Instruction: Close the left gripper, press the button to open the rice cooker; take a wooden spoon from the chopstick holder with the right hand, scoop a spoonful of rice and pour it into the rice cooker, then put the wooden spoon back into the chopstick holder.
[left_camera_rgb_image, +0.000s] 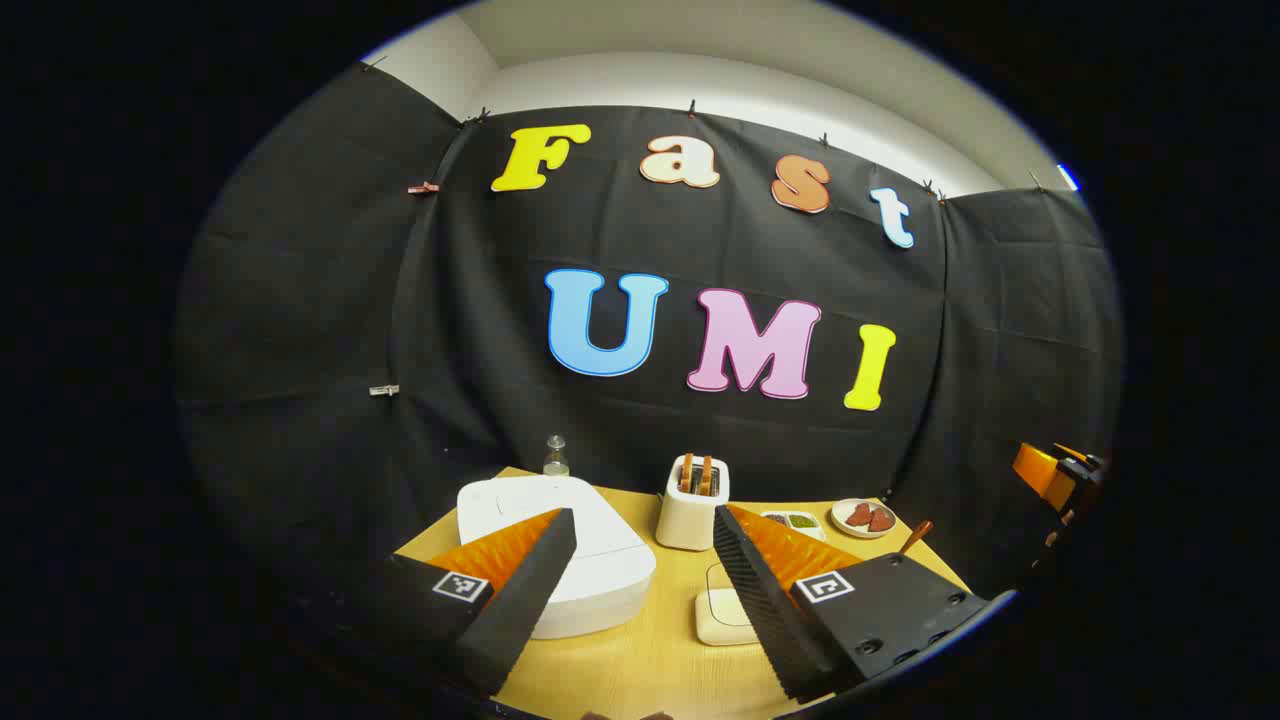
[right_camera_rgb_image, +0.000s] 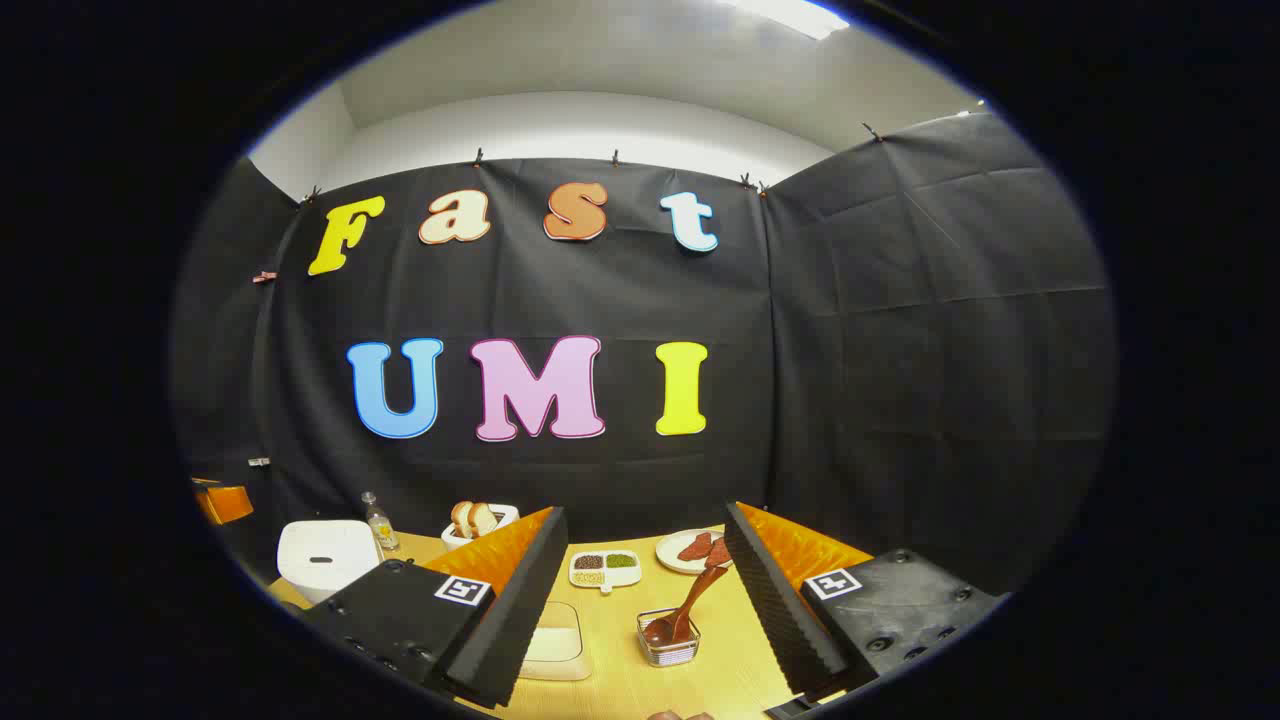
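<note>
Your left gripper (left_camera_rgb_image: 645, 580): fingers apart, empty; cooker (left_camera_rgb_image: 560, 560) just ahead-left, lid down, button unpressed; right gripper (right_camera_rgb_image: 640, 590): fingers apart, empty; spoon (right_camera_rgb_image: 688, 605) ahead between its fingers, in the holder (right_camera_rgb_image: 668, 640); every step remains; bare table (left_camera_rgb_image: 650, 670) beneath both, room to descend.

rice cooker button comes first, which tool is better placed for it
Left. The left tool hangs open right over the closed rice cooker; from the right tool the cooker sits far off to the side.
</note>
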